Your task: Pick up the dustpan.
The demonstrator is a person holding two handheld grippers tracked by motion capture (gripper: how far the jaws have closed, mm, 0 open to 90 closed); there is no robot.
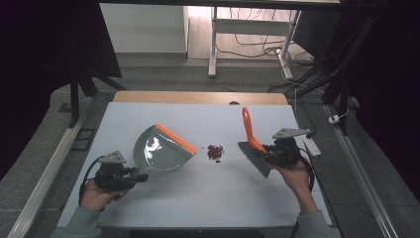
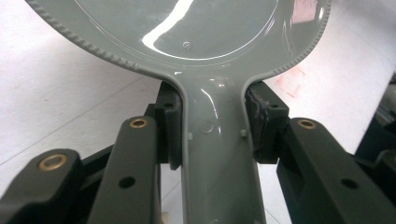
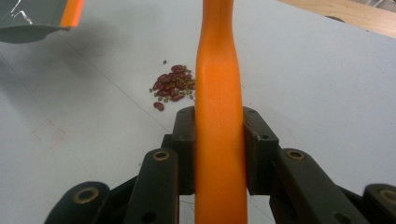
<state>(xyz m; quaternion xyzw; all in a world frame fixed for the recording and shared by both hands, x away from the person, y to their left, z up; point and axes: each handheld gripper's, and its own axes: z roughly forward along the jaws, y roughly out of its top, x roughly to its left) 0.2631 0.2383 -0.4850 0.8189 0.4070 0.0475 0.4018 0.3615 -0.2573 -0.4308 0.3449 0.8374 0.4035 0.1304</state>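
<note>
On the tabletop (image 1: 163,198) there are 2 tools and 1 small heap of beans (image 1: 215,151).

The 1 dustpan (image 1: 159,149) is glossy grey with a ribbed rim and an orange strip along its front edge. It sits left of the middle of the tabletop, its open edge turned toward the beans, and in the high view it looks tilted. The left gripper (image 2: 215,130) is clenched on the dustpan's grey handle, 1 black pad pressed against each side of it.

The 1 brush (image 1: 253,144) has a smooth orange handle that points away from the person, with dark bristles at the near end. It is right of the beans and apart from them. The right gripper (image 3: 219,149) is clamped on the orange handle, 1 pad on each side.

The beans are mostly dark red, with a few small greenish ones mixed in; they lie between dustpan and brush, touching neither.
</note>
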